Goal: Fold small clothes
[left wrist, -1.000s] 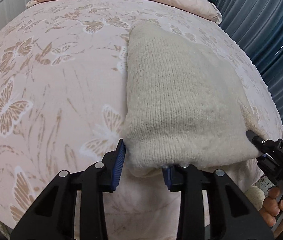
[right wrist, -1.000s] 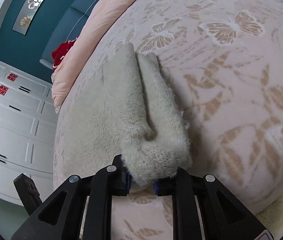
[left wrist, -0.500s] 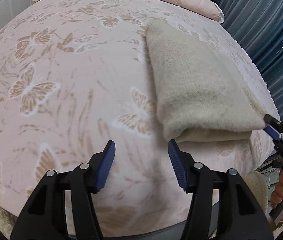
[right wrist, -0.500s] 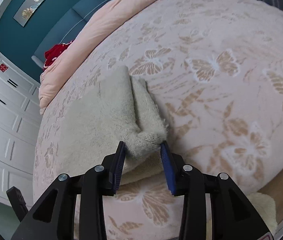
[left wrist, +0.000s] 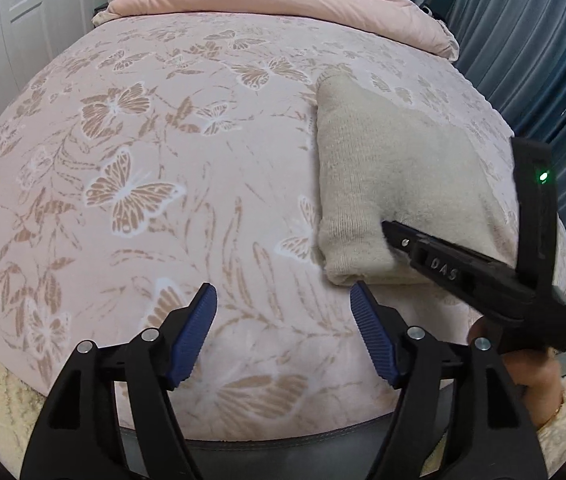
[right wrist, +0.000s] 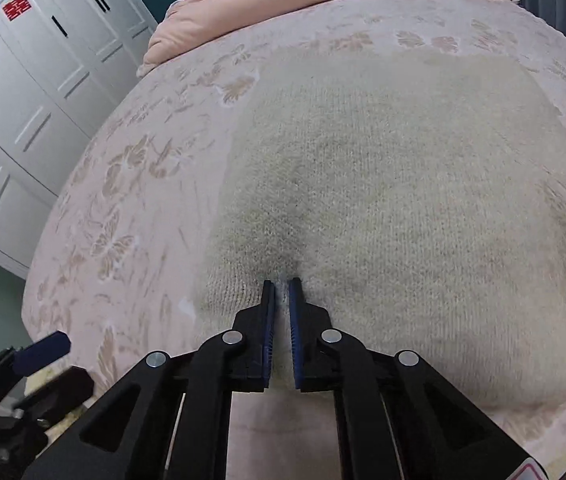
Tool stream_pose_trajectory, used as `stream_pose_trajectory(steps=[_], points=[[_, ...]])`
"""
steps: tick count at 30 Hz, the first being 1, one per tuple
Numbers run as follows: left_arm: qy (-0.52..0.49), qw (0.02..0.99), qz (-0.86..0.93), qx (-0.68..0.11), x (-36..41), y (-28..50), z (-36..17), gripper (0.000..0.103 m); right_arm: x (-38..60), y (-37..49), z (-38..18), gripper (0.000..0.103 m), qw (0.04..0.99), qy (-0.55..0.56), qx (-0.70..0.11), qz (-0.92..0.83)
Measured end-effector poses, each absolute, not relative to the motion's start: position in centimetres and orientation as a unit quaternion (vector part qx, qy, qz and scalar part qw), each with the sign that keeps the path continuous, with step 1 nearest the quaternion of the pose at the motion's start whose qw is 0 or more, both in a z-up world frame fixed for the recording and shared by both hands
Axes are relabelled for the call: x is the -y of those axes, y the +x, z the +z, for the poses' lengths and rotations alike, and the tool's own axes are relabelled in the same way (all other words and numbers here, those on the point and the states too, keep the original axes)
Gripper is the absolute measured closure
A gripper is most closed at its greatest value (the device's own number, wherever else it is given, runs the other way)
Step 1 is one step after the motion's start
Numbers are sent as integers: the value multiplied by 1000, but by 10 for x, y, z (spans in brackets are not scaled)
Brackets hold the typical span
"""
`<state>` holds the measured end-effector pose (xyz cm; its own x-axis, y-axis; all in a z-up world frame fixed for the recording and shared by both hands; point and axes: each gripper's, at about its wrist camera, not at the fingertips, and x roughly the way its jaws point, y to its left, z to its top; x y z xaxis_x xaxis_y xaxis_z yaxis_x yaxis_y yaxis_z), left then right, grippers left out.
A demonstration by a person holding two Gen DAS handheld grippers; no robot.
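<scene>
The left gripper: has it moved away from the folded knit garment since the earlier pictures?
Yes. The left gripper, open, has drawn back and leftward from the folded knit garment, which now lies right of its fingers on the butterfly bedcover.

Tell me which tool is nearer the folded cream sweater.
Right. The right tool is shut with its tips on the cream sweater near its front edge. The left tool is open over bare bedspread, just off the sweater's corner.

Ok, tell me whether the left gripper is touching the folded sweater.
Apart. In the left wrist view the left gripper stands open over bare bedspread, with a strip of bedspread showing between its right fingertip and the folded sweater.
</scene>
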<state>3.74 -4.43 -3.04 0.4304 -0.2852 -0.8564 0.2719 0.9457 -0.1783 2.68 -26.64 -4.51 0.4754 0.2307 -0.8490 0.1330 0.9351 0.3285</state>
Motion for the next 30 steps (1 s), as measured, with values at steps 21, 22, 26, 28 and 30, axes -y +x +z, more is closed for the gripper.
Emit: stream_pose_trajectory(steps=[21, 22, 26, 28, 30], points=[[-33, 835, -191, -514, 84, 65, -25, 14, 403, -15, 11, 30, 856, 219, -445, -143], [-44, 832, -203, -515, 91, 67, -23, 13, 421, -16, 1, 30, 843, 247, -453, -152], [-72, 814, -235, -526, 121, 83, -25, 13, 449, -5, -43, 33, 806, 318, -486, -118], [-72, 811, -233, -532, 135, 92, -27, 13, 442, 6, -49, 82, 807, 314, -492, -88], [-70, 812, -232, -531, 144, 98, -24, 13, 435, 14, -29, 96, 825, 289, -480, -78]])
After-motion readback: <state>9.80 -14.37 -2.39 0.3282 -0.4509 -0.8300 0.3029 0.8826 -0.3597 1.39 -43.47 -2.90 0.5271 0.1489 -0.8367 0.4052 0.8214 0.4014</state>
